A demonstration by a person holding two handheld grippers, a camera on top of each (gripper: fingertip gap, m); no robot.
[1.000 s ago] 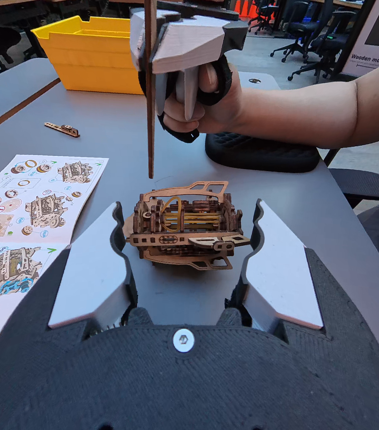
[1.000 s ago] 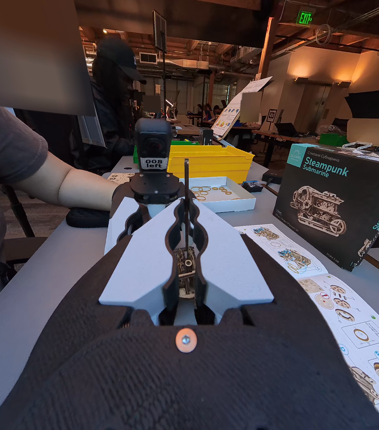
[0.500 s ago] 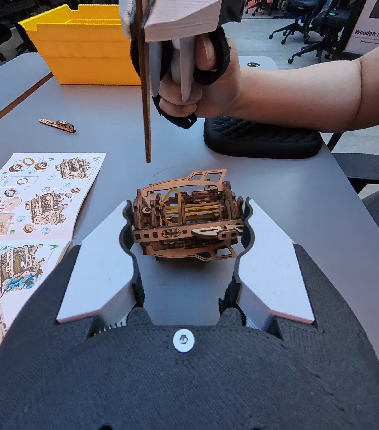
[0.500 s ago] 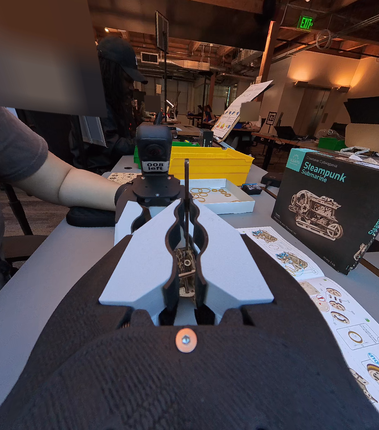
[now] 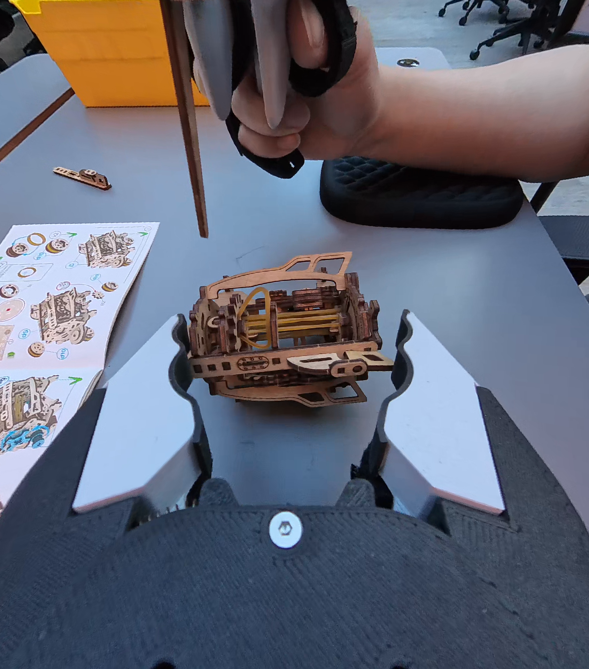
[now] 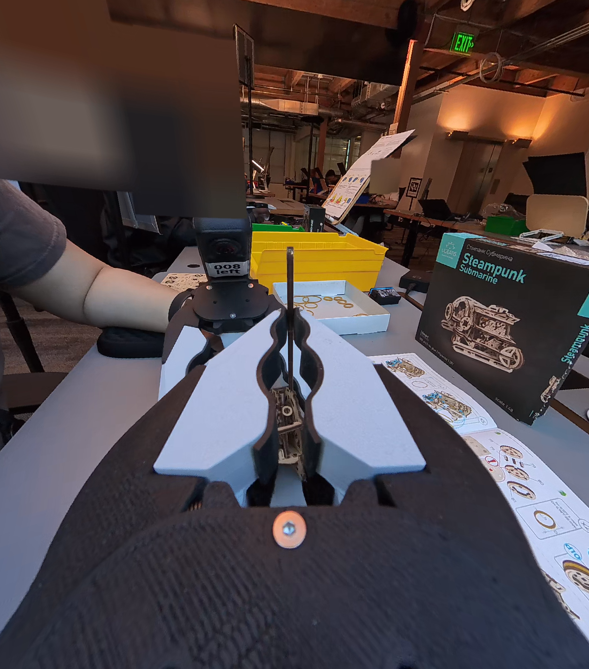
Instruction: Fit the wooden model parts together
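The part-built wooden model (image 5: 285,336), wound with yellow rubber bands, stands on the grey table. My left gripper (image 5: 291,322) is open, with one finger at each end of the model. Its left pad is at the model's end and its right pad is a small gap away. My right gripper (image 6: 289,315) is shut on a thin flat wooden part (image 6: 290,289), held upright and seen edge-on. In the left wrist view that part (image 5: 188,144) hangs down behind and left of the model, its tip above the table. The model also shows through the right fingers' gap (image 6: 287,427).
An open instruction booklet (image 5: 50,307) lies left of the model. A small loose wooden piece (image 5: 83,177), a yellow bin (image 5: 115,54) and a black wrist pad (image 5: 419,195) lie beyond. The right wrist view shows a white tray of rubber bands (image 6: 332,307) and the kit box (image 6: 502,325). The left tips stand about 25 cm off the small loose wooden piece (image 5: 83,177).
My left gripper has moved forward so its fingers now stand at the model's ends. The right gripper, still holding the flat part, has drifted slightly left and stays above the table behind the model.
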